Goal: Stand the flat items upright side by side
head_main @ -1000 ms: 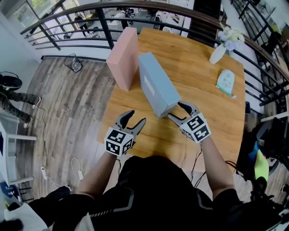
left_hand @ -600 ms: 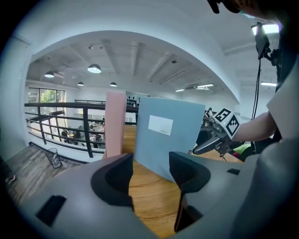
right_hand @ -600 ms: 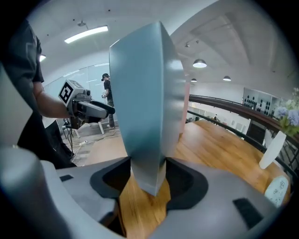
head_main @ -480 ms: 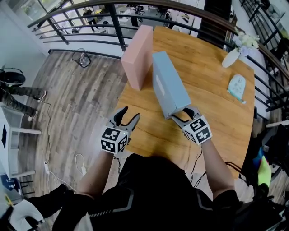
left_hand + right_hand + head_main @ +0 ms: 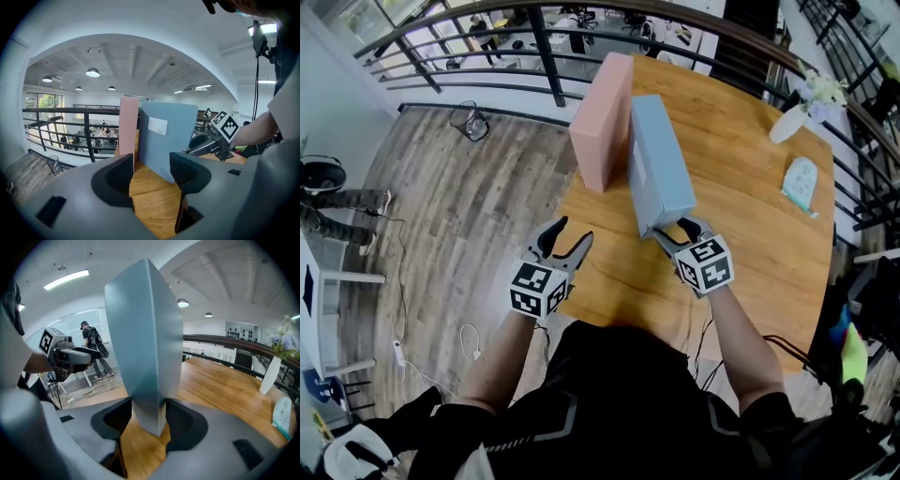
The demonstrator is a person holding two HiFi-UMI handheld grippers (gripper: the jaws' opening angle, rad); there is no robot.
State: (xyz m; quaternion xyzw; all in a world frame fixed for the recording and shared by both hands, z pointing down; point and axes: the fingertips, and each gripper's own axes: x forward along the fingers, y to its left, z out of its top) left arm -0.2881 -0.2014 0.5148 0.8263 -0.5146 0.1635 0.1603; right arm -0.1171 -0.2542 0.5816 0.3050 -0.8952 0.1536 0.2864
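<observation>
Right claw (image 5: 677,231), just closing, grips blue box (image 5: 661,164), which half-hides pink box (image 5: 127,126); left claw (image 5: 568,240) gapes.

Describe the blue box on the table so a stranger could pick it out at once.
On the wooden table by the black railing, two flat boxes stand upright side by side. The blue box is the right-hand one, beside the pink box; it alone is grey-blue, bears a small white label, and has the right gripper, whose jaws have just been closing, clamped on its near end.
</observation>
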